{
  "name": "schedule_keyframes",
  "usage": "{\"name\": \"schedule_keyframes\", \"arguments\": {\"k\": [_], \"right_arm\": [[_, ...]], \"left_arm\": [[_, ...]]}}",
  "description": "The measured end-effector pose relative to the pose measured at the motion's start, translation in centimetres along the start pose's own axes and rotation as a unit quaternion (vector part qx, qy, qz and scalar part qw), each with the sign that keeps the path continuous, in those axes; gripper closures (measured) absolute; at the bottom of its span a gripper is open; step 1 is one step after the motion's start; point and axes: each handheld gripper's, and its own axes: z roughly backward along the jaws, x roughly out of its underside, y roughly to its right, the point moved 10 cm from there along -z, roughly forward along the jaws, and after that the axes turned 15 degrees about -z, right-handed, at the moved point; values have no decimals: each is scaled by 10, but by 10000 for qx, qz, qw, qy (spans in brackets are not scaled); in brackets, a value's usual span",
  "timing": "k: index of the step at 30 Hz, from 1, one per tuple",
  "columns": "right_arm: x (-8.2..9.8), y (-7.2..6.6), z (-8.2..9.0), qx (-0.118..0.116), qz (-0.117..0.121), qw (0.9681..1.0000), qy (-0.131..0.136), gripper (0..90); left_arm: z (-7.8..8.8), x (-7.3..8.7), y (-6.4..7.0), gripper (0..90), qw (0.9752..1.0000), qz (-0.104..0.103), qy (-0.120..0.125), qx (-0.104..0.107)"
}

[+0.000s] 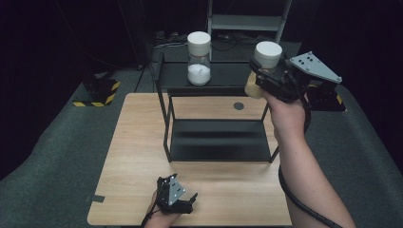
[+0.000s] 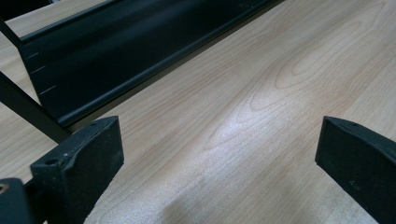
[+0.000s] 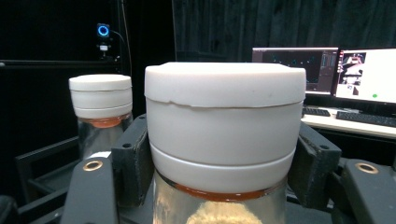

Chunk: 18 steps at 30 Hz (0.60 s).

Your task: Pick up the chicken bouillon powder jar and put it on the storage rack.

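Observation:
My right gripper (image 1: 264,78) is shut on a glass jar with a thick white lid (image 1: 268,53), held in the air above the right end of the black two-tier shelf (image 1: 216,145). In the right gripper view the held jar (image 3: 223,116) sits between both pads (image 3: 133,158), which press just below the lid; pale grainy contents show at the bottom. A second jar (image 1: 198,59) with a white lid and white powder stands on the shelf's top tier, also seen as the second jar (image 3: 100,100). My left gripper (image 1: 190,202) rests open near the table's front edge, its jaws (image 2: 219,158) wide apart over bare wood.
The wooden table (image 1: 138,156) carries the shelf at its middle and back. The shelf's black lower tier (image 2: 121,51) lies just ahead of the left gripper. Monitors (image 3: 327,74) and a desk stand far behind. Grey carpet (image 1: 57,156) surrounds the table.

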Motion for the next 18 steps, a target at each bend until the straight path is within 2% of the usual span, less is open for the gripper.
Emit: {"name": "schedule_keyframes", "arguments": {"k": [18], "right_arm": [[-3,-4,-37,160,-23,9999,-28,339]], "left_arm": [[1,1,-1,13,10000,20,34,23]]}}
